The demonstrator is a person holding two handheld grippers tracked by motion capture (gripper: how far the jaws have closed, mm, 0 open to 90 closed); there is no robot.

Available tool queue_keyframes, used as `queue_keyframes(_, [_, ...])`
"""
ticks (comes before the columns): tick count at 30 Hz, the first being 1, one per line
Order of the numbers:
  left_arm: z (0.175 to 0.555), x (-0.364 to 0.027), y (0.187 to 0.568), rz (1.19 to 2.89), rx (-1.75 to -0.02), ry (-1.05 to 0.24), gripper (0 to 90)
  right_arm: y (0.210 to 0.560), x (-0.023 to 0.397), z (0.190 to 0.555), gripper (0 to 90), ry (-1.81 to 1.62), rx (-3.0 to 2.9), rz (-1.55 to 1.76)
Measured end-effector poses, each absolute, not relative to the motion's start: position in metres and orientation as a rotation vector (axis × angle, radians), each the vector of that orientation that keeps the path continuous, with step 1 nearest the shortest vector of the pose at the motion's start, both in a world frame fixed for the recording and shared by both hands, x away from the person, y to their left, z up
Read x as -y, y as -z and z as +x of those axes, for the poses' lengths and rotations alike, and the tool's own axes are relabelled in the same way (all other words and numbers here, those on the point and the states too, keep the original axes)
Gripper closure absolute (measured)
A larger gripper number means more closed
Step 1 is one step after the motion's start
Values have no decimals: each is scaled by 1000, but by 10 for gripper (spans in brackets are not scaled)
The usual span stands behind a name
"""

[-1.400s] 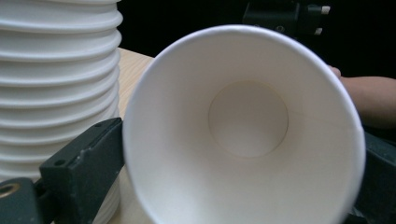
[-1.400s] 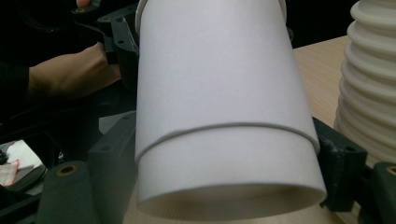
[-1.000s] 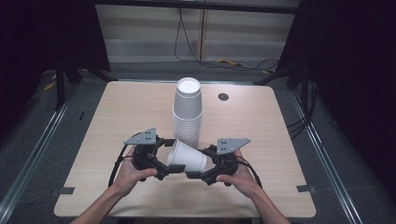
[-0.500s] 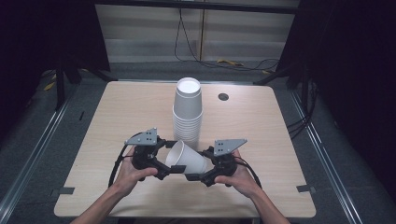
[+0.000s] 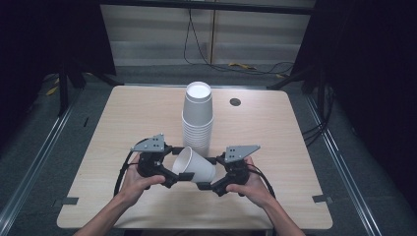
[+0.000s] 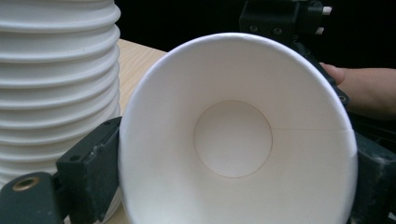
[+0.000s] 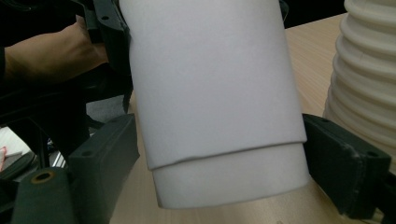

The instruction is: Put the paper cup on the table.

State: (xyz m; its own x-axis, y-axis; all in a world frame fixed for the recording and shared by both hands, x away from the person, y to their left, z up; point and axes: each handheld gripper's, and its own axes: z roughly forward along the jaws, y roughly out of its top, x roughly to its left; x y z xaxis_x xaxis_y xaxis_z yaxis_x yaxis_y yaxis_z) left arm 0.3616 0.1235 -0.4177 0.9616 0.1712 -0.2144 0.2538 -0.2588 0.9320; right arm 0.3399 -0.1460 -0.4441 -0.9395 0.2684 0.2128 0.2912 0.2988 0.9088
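**Two grippers, one cup**

The cup [image 5: 193, 165] lies on its side at six o'clock from the stack [image 5: 197, 118], mouth toward the left gripper [image 5: 173, 175]. Both it and the right gripper [image 5: 205, 185] are clamped on the cup, above the table [image 5: 275, 132].
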Motion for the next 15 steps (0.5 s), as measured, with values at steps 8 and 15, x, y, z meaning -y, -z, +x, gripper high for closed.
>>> queue_keyframes(8, [364,-130,417,1867,-328,64,92,445,147,342,133,1762,2514,-549])
queue_keyframes(15, [367,-135,415,1897,-352,50,90,443,152,343,133,1776,2522,-581])
